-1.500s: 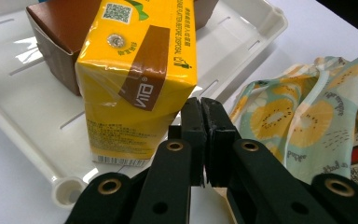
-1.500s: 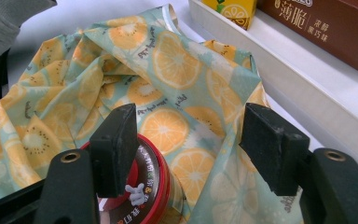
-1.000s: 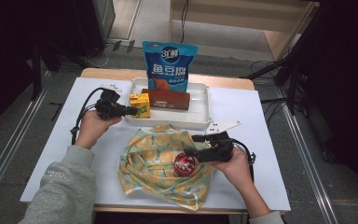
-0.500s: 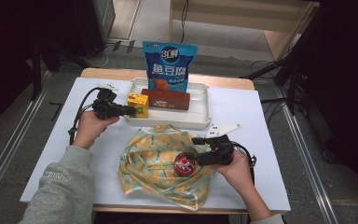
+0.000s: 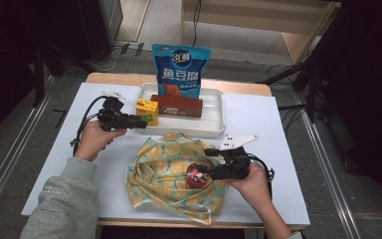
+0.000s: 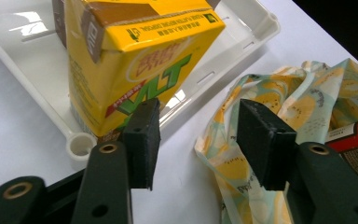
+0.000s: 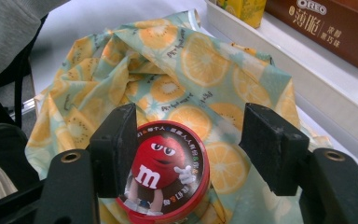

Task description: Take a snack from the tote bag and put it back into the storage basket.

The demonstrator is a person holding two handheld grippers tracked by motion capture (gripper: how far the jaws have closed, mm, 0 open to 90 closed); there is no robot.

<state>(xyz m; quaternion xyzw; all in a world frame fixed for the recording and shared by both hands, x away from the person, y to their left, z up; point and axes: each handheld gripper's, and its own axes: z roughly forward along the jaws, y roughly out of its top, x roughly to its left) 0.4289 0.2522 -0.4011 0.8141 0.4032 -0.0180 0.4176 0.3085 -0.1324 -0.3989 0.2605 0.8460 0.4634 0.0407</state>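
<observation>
A yellow drink carton [image 5: 146, 110] [image 6: 130, 70] stands upright in the left end of the white tray [image 5: 214, 124]. My left gripper [image 5: 142, 122] [image 6: 196, 135] is just in front of it. Its jaws have just been opening and now stand open with nothing between them; the carton rises behind the left pad. A round red M&M's tin [image 5: 196, 174] [image 7: 163, 172] lies on a fruit-print cloth bag [image 5: 164, 169] [image 7: 168, 56]. My right gripper [image 5: 208, 164] [image 7: 193, 140] is open around the tin, which sits close to the left pad and apart from the right pad.
A brown Oreo box [image 5: 176, 105] [image 7: 326, 28] lies in the tray, and a blue snack bag [image 5: 181, 69] stands behind it. The tray's corner [image 6: 79, 144] is close to my left jaw. The white table top [image 5: 278, 129] is bare to the right of the tray.
The left gripper's jaws have spread apart next to the yellow carton, which stays in the tray's left end. The right hand and the tin have kept still.
</observation>
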